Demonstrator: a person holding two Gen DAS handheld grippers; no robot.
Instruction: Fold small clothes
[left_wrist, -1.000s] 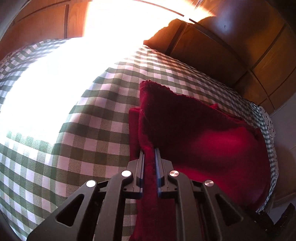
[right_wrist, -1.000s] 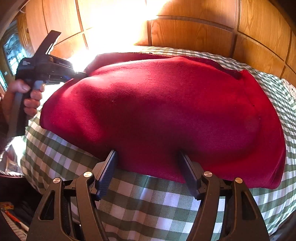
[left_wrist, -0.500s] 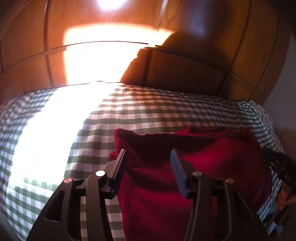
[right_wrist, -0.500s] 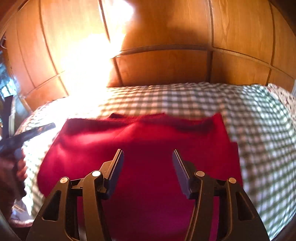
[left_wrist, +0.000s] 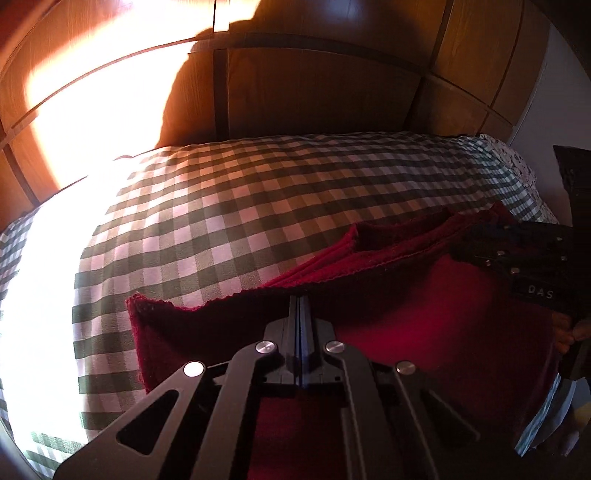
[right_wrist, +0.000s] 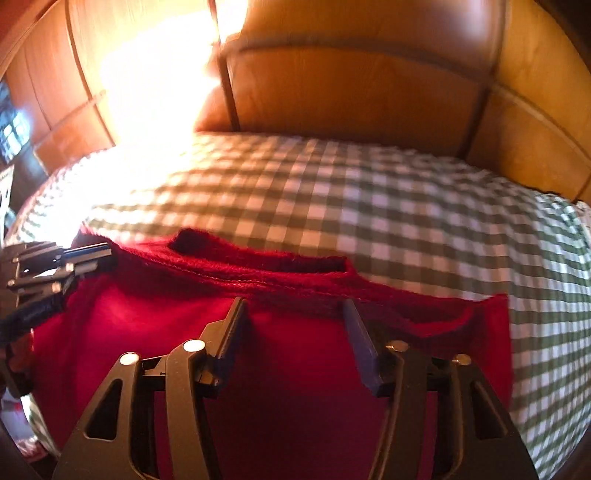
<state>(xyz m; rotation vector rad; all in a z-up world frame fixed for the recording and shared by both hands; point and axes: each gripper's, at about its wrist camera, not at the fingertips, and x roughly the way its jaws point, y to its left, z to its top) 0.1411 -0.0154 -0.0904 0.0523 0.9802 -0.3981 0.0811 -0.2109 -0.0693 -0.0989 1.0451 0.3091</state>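
Note:
A dark red garment lies on the green-and-white checked bed cover, its far edge in several folded layers. My left gripper is shut on the garment's near-left edge and holds that edge up. In the right wrist view the red garment fills the foreground, and my right gripper is open above it, its fingers astride the cloth near the far hem. The left gripper shows at the left edge there; the right gripper's body shows at the right of the left wrist view.
A wooden panelled headboard rises behind the bed. Strong sunlight washes out the left part of the bed cover. A patterned pillow lies at the far right corner. The bed edge drops off at the right.
My left gripper was shut on cloth, opened, then shut again on the garment's near-left edge. My right gripper stayed open and moved over the garment toward its far hem.

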